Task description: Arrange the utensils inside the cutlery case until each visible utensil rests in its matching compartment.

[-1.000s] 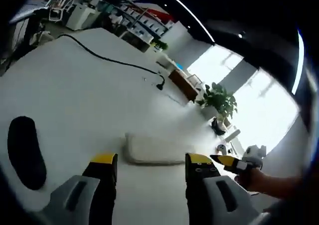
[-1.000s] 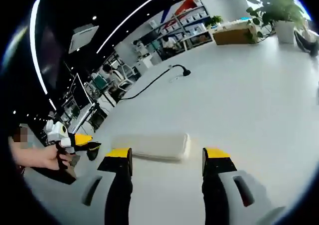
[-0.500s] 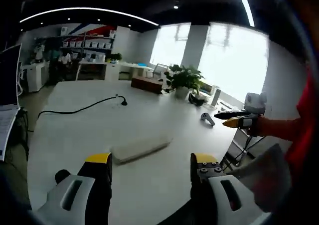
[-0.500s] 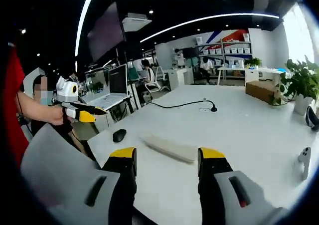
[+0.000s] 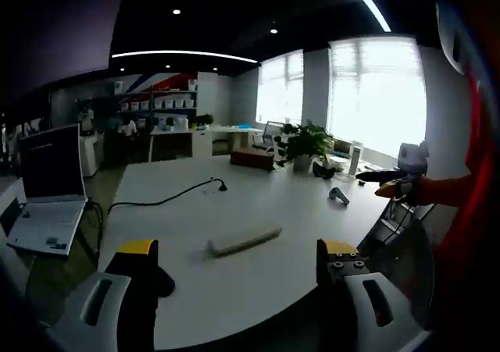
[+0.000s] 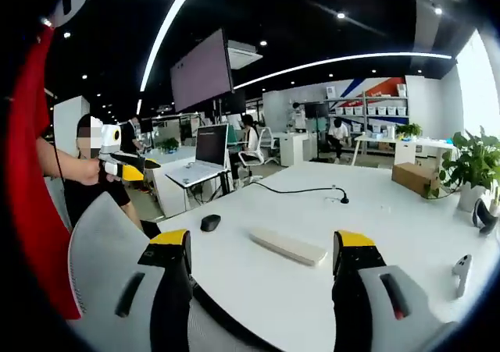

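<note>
Case [image 5: 244,242] | lies closed and flat mid-worktop [image 5: 258,289], untouched, no utensils to be seen | left hand-held gripper [image 5: 238,268] and right hand-held gripper [image 6: 262,260] both released, empty, held well back from it | progress: seemingly nothing sorted yet.

On the white bench [image 6: 375,235] we count one long closed beige case [image 6: 287,246], one black mouse [image 6: 210,222], one black cable [image 5: 168,199] and one open laptop [image 5: 48,200].
</note>
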### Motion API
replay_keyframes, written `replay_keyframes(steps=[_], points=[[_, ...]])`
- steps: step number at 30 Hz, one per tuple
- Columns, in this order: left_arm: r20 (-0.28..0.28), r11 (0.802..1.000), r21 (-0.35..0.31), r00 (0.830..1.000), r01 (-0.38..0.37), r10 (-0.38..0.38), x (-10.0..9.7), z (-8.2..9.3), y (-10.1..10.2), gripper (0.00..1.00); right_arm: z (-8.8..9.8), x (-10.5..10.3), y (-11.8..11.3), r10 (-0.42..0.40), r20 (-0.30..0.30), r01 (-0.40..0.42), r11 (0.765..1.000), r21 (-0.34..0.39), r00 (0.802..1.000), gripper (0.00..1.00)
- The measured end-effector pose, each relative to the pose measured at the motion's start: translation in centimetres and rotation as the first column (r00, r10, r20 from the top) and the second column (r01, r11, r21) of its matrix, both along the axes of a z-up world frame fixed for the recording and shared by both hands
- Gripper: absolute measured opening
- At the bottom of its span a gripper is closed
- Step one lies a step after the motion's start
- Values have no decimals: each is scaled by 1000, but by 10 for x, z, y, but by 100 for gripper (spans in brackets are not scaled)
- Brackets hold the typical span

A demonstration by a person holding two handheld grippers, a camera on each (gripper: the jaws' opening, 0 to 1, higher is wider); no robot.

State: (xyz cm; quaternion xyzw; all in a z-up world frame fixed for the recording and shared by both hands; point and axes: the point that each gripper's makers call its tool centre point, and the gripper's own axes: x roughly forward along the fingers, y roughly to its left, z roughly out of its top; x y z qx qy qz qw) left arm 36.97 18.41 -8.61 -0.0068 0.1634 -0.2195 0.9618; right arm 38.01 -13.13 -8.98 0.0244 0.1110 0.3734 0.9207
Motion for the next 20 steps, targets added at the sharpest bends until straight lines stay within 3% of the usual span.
replay_keyframes(steps=[2, 4, 6, 7, 9, 11, 13, 14, 17, 20], points=[[-13, 1000, 5, 1000, 4, -4, -6, -2, 4, 92, 7, -8, 3, 6, 23, -6, 1000, -6, 1000, 84], [13, 999, 44, 1000, 21, -21, -7, -2, 6, 89, 14, -14, 5, -5, 37, 5, 1000, 2, 999, 87], [-15, 998, 48, 999, 36, -35, -4, -8, 6, 89, 12, -19, 9, 1, 48, -1, 1000, 2, 999, 89], [-24, 998, 44, 999, 46, -45, -3, -9, 6, 89, 8, -21, 10, -9, 30, 10, 999, -32, 999, 91], [-32, 999, 29, 999, 45, -44, 1, -11, 8, 86, 8, -23, 15, -29, 22, 30, 999, -33, 999, 88], [-33, 998, 20, 998, 58, -57, 2, -12, 6, 82, 12, -24, 16, -55, 51, 57, 998, -38, 997, 84], [-14, 996, 83, 999, 40, -39, 5, -16, 11, 77, 9, -22, 15, -87, 29, 87, 996, -26, 996, 83], [16, 996, 83, 999, 33, -35, 8, -15, 10, 77, 5, -21, 14, -112, 7, 112, 993, -24, 994, 81], [-14, 997, -2, 997, 80, -80, 8, -18, -5, 83, 4, -20, 12, -152, -4, 152, 988, 5, 988, 73], [0, 993, 64, 995, 100, -100, 9, -21, -4, 83, 5, -18, 8, -187, -2, 187, 982, 11, 982, 74]])
